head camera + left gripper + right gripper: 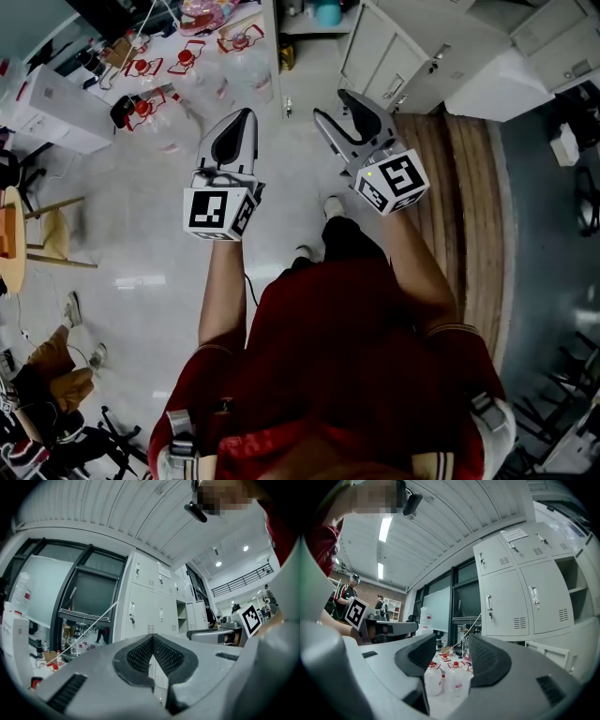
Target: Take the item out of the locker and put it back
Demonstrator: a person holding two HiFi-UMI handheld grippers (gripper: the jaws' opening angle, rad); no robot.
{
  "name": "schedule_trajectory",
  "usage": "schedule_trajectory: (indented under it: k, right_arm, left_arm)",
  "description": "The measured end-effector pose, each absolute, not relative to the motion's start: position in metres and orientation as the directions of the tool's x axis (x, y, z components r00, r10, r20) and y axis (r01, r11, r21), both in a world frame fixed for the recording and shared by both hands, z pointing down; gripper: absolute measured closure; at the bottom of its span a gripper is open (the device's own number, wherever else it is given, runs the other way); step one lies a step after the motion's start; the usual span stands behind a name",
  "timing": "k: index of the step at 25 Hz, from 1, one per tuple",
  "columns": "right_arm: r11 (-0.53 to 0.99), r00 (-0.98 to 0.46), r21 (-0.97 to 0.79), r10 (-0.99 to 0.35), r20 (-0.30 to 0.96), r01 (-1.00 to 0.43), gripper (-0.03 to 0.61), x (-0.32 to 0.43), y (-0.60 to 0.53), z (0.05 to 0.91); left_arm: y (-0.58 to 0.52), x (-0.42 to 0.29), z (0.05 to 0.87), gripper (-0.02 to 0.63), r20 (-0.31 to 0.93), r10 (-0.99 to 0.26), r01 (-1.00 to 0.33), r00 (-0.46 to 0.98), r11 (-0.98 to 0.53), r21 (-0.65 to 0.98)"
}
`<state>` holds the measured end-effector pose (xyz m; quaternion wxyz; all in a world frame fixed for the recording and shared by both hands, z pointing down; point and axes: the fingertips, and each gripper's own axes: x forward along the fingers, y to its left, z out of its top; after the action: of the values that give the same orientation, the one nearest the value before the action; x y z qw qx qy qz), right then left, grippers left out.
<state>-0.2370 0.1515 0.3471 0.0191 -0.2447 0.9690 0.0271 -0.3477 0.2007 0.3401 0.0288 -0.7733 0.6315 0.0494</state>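
A bank of pale grey lockers [412,56] stands ahead on the right; the doors I can see are closed, with one doorless compartment [576,597] showing shelves. No item from the locker is in sight. My left gripper [246,114] is held out over the floor, short of the lockers, jaws shut and empty; its pads [140,656] meet in the left gripper view, which looks at the lockers [145,602]. My right gripper [330,103] is closer to the lockers [520,592]. It is open [452,656] with nothing between its fingers.
Several clear bottles with red caps [178,103] stand on the floor ahead left, seen between the right jaws [445,679]. A white box [56,108] lies far left, a stool and round table [14,234] at the left edge. A wooden strip [459,206] runs along the right. People stand far off [349,592].
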Motion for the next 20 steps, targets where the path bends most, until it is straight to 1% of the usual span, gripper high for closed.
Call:
schedule_trajectory:
  k: [9, 14, 20]
  right_arm:
    - [0.887, -0.888, 0.062, -0.459, -0.007, -0.458, 0.373, -0.256, 0.077, 0.379]
    - [0.89, -0.891, 0.059, -0.454, 0.014, -0.452, 0.365, -0.261, 0.017, 0.408]
    - [0.895, -0.894, 0.07, -0.445, 0.054, -0.441, 0.362, -0.276, -0.044, 0.443]
  left_arm:
    - [0.134, -0.367, 0.357, 0.607, -0.118, -0.983, -0.99, 0.138, -0.14, 0.01]
    - [0.075, -0.366, 0.378, 0.607, -0.099, -0.987, -0.992, 0.125, -0.125, -0.012]
    - [0.013, -0.381, 0.406, 0.606, -0.063, -0.995, -0.997, 0.083, -0.083, -0.007]
